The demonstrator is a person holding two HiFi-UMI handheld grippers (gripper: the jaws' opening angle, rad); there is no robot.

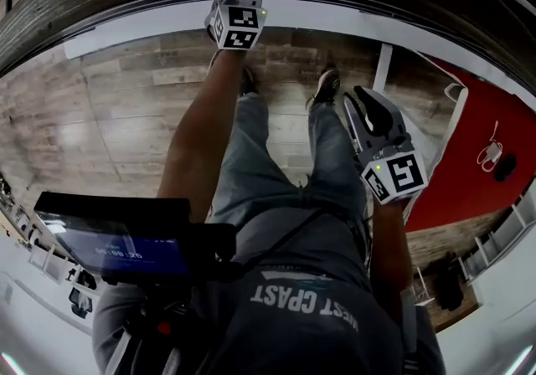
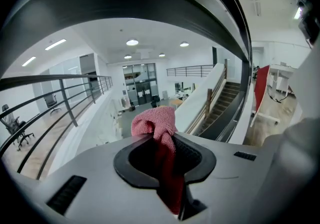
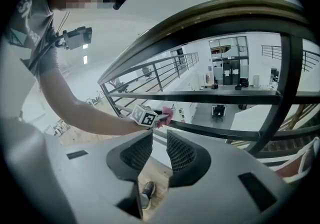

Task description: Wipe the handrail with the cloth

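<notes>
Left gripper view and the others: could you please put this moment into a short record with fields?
left tongs: shut on the pink cloth
right tongs: open, nothing between them
handrail: dark, curved; whether the cloth touches it cannot be told
person: stands at the railing, shoes on the wooden floor

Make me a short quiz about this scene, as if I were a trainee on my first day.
1. What does the left tool hold?
A. a pink cloth
B. a sponge
C. nothing

2. True or false: the right tool is also gripping something.

3. In the left gripper view, what is the dark curved bar arching above the cloth?

Key: 1 A. 2 False: its jaws stand apart with nothing between them. 3 The handrail.
</notes>
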